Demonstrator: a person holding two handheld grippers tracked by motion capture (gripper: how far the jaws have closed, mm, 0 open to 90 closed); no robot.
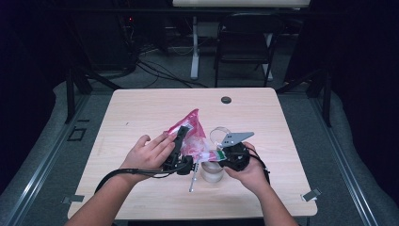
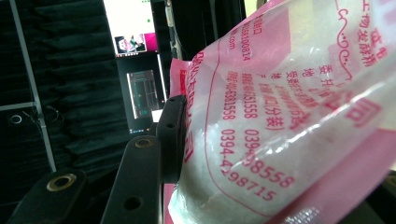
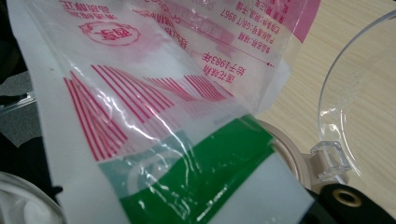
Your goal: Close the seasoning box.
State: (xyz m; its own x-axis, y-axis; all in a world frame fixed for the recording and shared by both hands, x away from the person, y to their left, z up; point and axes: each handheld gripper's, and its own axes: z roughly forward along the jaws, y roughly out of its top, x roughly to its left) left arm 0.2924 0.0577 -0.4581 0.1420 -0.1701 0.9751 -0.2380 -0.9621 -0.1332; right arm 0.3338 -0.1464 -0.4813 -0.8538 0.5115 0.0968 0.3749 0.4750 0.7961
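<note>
The left gripper [image 1: 181, 141] is clamped on the upper body of a pink and clear plastic bag [image 1: 192, 134]; in the left gripper view one black jaw lies flat against the film [image 2: 261, 140]. The right gripper [image 1: 226, 154] is closed tight on the bag's lower corner, where the green band [image 3: 205, 177] is. The bag hangs tilted between both tongs, above a clear jar [image 1: 211, 170] with its hinged lid [image 1: 219, 133] open, on the wooden table [image 1: 141, 108]. I judge the bag soft, light and slippery, with a white powder-like filling that can shift, so sealed edges are the best hold. The jar mouth is mostly hidden, and the bag's opening cannot be made out.
</note>
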